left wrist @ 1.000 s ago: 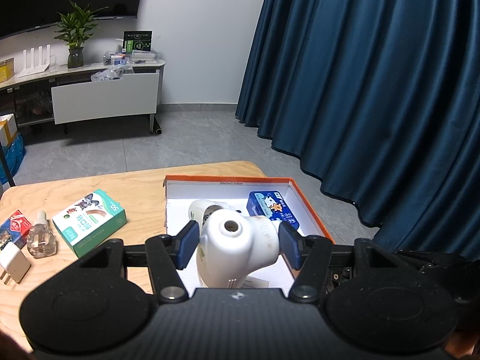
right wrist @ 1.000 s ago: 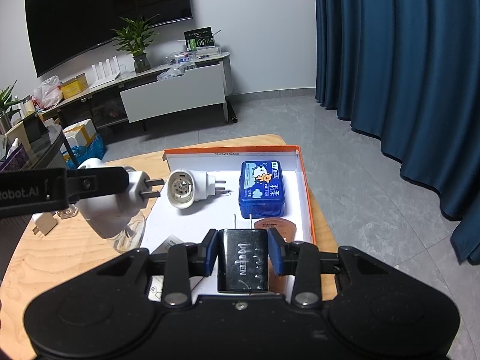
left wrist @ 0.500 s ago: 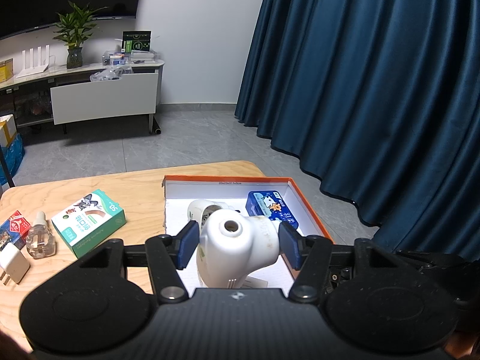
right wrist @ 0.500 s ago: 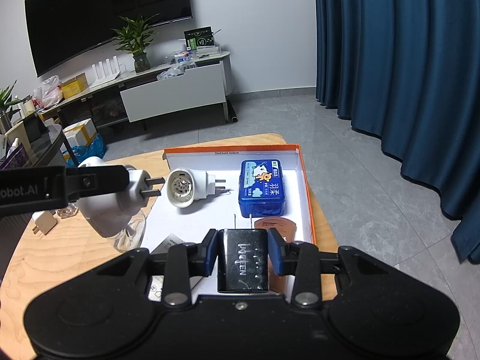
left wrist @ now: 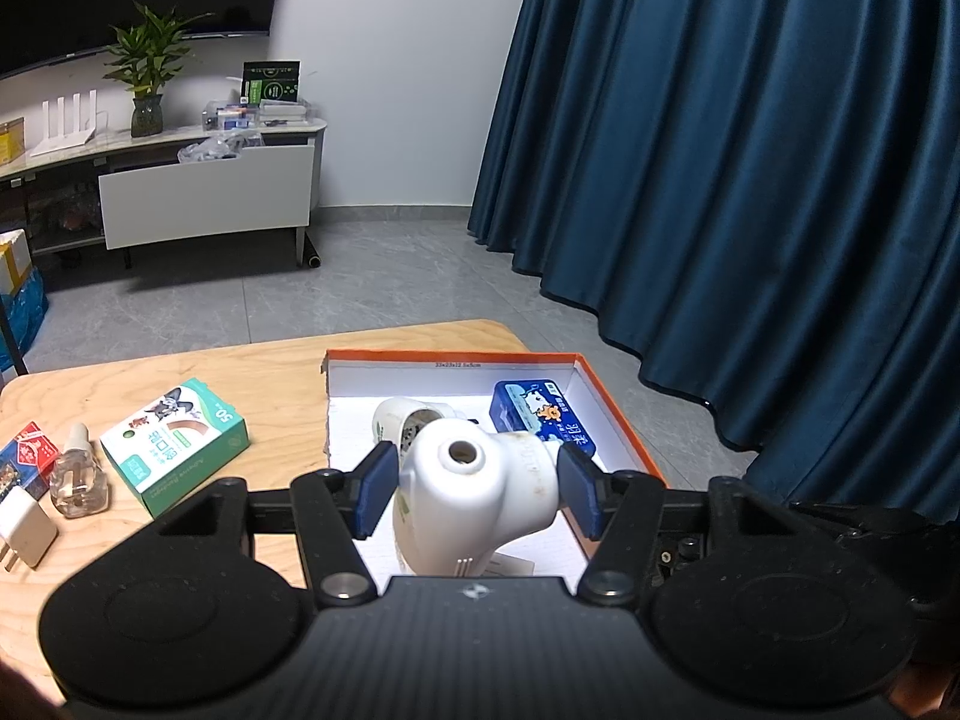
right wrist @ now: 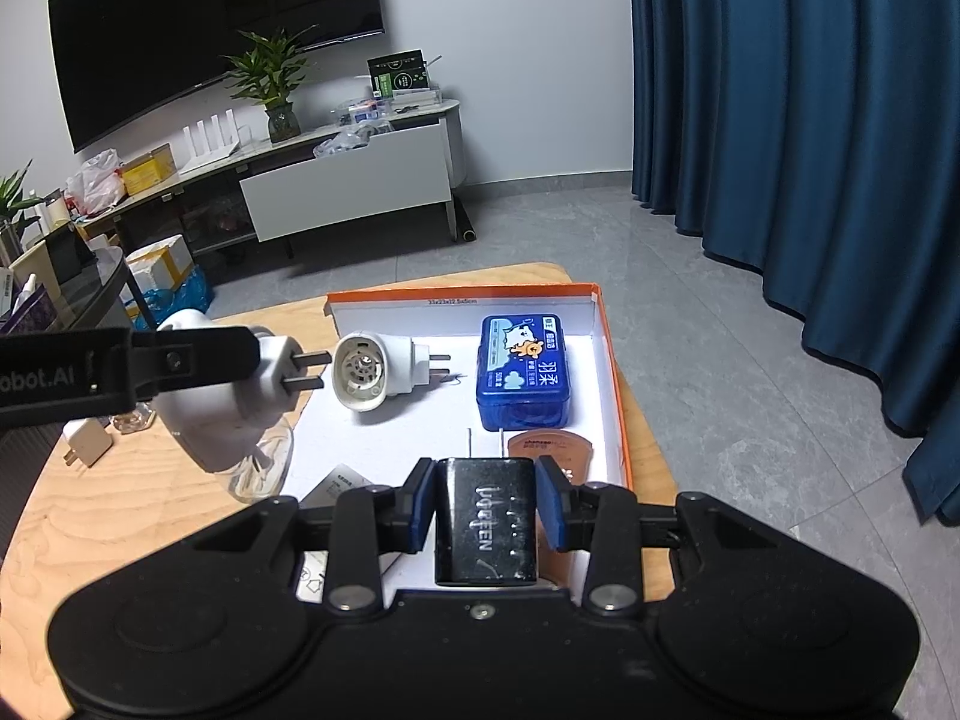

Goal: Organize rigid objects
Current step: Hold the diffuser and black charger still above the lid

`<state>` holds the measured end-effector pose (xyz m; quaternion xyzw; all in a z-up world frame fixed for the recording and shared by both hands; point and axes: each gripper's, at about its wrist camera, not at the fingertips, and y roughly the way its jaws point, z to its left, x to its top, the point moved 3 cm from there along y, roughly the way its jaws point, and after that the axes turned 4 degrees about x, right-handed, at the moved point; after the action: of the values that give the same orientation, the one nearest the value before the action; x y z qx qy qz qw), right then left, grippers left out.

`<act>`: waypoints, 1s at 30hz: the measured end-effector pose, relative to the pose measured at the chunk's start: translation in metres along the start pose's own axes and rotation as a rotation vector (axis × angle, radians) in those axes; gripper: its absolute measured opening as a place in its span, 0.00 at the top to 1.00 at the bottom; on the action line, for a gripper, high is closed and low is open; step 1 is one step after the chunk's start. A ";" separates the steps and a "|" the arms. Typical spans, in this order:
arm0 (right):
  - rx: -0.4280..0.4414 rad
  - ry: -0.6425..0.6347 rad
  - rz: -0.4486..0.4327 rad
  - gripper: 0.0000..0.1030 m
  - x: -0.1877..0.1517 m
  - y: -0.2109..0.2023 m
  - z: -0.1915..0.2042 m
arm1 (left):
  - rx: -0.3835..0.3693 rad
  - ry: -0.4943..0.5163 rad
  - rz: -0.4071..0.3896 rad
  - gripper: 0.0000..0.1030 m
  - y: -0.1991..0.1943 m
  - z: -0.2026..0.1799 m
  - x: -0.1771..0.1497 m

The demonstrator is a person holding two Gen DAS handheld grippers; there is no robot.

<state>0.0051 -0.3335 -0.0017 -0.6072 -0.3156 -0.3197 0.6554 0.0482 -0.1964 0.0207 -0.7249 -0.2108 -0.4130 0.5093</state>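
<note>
My left gripper [left wrist: 477, 495] is shut on a white plug-in vaporizer [left wrist: 474, 501], held above the near left part of the orange-rimmed box [left wrist: 612, 414]. In the right wrist view that same white vaporizer [right wrist: 240, 402] hangs with its two prongs pointing right, a clear bottle under it. My right gripper [right wrist: 485, 510] is shut on a black charger [right wrist: 485, 519], over the near part of the orange-rimmed box [right wrist: 609, 360]. Inside the box lie a second white vaporizer [right wrist: 375, 369], a blue tin [right wrist: 522, 369] and a brown case [right wrist: 549, 447].
Left of the box on the wooden table [left wrist: 264, 378] lie a green carton [left wrist: 174, 444], a small clear bottle [left wrist: 75, 471], a white charger [left wrist: 21, 531] and a red packet [left wrist: 27, 456]. Blue curtains [left wrist: 750, 180] hang to the right; a TV bench [right wrist: 336, 180] stands behind.
</note>
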 end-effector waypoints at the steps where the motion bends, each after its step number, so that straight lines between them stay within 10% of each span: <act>1: 0.001 0.000 0.000 0.58 0.000 0.000 0.000 | 0.000 0.000 0.000 0.42 0.000 0.000 0.000; 30: 0.006 0.003 0.015 0.58 -0.004 0.005 0.001 | -0.004 -0.003 0.009 0.42 -0.001 0.001 0.001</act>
<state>0.0067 -0.3316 -0.0075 -0.6072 -0.3110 -0.3148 0.6599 0.0486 -0.1949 0.0223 -0.7274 -0.2073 -0.4102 0.5095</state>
